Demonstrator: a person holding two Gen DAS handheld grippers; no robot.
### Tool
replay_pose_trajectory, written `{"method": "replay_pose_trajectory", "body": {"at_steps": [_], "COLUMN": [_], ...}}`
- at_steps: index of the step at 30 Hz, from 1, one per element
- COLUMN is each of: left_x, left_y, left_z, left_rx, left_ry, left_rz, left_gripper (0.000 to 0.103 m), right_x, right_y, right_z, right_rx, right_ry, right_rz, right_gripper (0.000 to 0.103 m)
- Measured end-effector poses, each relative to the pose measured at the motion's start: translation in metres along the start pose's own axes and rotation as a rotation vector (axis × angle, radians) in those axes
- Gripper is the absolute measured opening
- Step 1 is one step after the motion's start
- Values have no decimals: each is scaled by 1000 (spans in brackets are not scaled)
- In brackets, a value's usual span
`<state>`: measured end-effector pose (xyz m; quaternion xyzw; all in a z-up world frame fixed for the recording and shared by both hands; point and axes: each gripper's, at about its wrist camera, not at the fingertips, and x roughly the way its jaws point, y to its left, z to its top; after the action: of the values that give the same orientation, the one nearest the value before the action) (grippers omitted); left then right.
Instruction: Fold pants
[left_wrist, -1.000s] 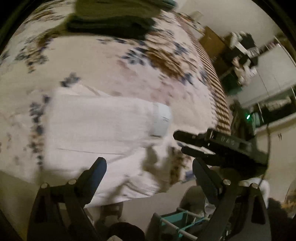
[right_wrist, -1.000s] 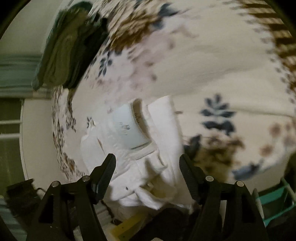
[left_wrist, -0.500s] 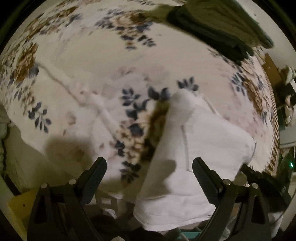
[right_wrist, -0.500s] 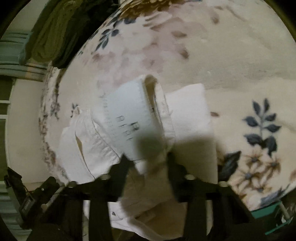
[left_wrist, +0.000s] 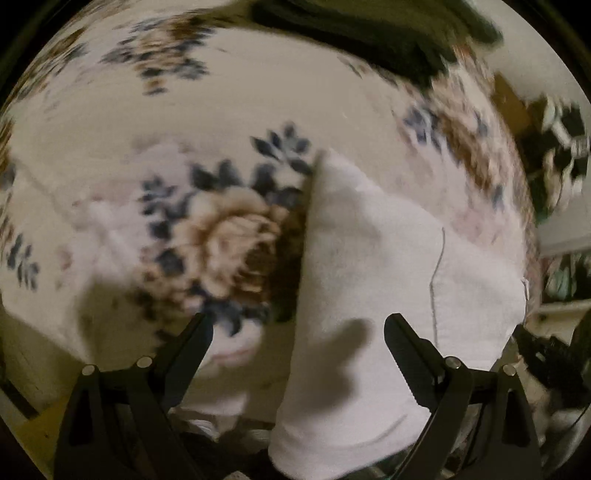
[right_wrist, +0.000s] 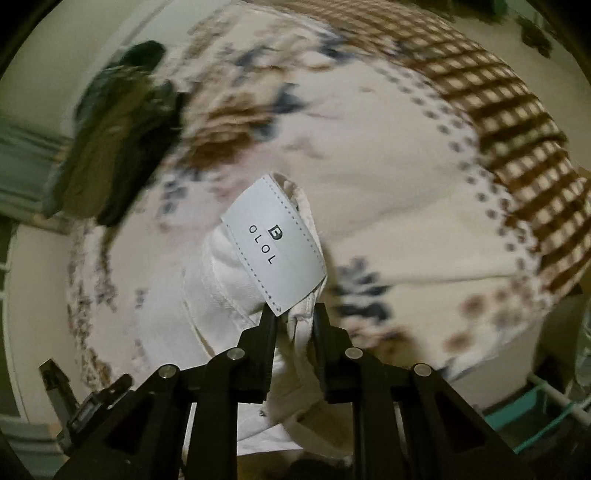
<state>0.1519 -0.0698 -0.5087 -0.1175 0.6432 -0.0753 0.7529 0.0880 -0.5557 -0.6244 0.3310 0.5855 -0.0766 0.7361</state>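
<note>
White pants (left_wrist: 388, 258) lie on a floral blanket (left_wrist: 258, 92) at the bed's edge, folded lengthwise. My left gripper (left_wrist: 297, 332) hangs open just above the pants' left edge, one finger over the blanket, the other over the white cloth. In the right wrist view the waistband end of the pants (right_wrist: 221, 295) is bunched and raised, with a white label (right_wrist: 273, 247) showing on top. My right gripper (right_wrist: 295, 317) is closing, and its pads pinch the waistband cloth just below the label.
A pile of dark green and black clothes (left_wrist: 369, 33) lies at the far side of the blanket (right_wrist: 388, 166), and shows again as dark clothes (right_wrist: 110, 140). A teal rack (right_wrist: 535, 413) stands beside the bed. The bed's edge drops off near both grippers.
The right gripper went from wide open to pinching the waistband by the label, and the cloth rose with it. The left gripper swung over and came down closer to the pants' folded edge, staying open.
</note>
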Motion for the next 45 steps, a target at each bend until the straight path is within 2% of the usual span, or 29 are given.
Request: {"method": "replay_pose_trajectory", "body": {"at_steps": [3, 5, 9, 13, 17, 20, 21, 22, 23, 25, 30, 32, 36, 41, 42, 44, 45], "left_x": [25, 29, 31, 33, 35, 36, 36, 35, 35, 35, 34, 34, 35, 38, 38, 32, 29], "left_y": [-13, -17, -14, -13, -15, -14, -13, -13, -13, -13, -11, -11, -12, -4, -3, 0, 1], "left_z": [-1, -2, -1, -1, 0, 0, -1, -2, -3, -4, -6, -7, -12, -21, -23, -24, -24], "left_rx": [42, 55, 43, 40, 45, 36, 35, 36, 37, 36, 32, 37, 53, 66, 69, 74, 73], "left_ry": [66, 71, 82, 93, 95, 100, 101, 100, 101, 104, 112, 118, 137, 178, 182, 186, 182], "left_rz": [18, 19, 18, 11, 8, -1, -2, -1, -2, -3, -12, -16, -19, -25, -27, -28, -36], "left_gripper": [95, 95, 95, 95, 95, 95, 95, 95, 95, 95, 95, 95, 95, 95, 95, 95, 95], "right_x": [24, 18, -10, -18, 31, 63, 67, 63, 56, 38, -27, -51, -59, -16, -3, 11, 14], "right_y": [-25, -31, -26, -46, -78, -92, -94, -93, -91, -79, -60, -53, -56, -86, -93, -98, -97], "right_z": [12, 12, -2, -25, -40, -43, -43, -44, -44, -44, -49, -54, -71, -100, -103, -100, -98], "right_rx": [18, 52, 70, 243, 420, 511, 530, 544, 537, 491, 471, 427, 379, 363, 368, 332, 312], "right_ry": [139, 139, 86, 76, 194, 212, 199, 151, 111, 63, -27, -39, 5, 98, 133, 157, 174], "right_rz": [-59, -22, 13, 131, 208, 273, 285, 285, 270, 228, 238, 207, 129, 31, 25, 6, -10], "right_gripper": [47, 52, 52, 52, 52, 52, 51, 32, 17, 15, 14, 14, 14, 14, 17, 34, 49]}}
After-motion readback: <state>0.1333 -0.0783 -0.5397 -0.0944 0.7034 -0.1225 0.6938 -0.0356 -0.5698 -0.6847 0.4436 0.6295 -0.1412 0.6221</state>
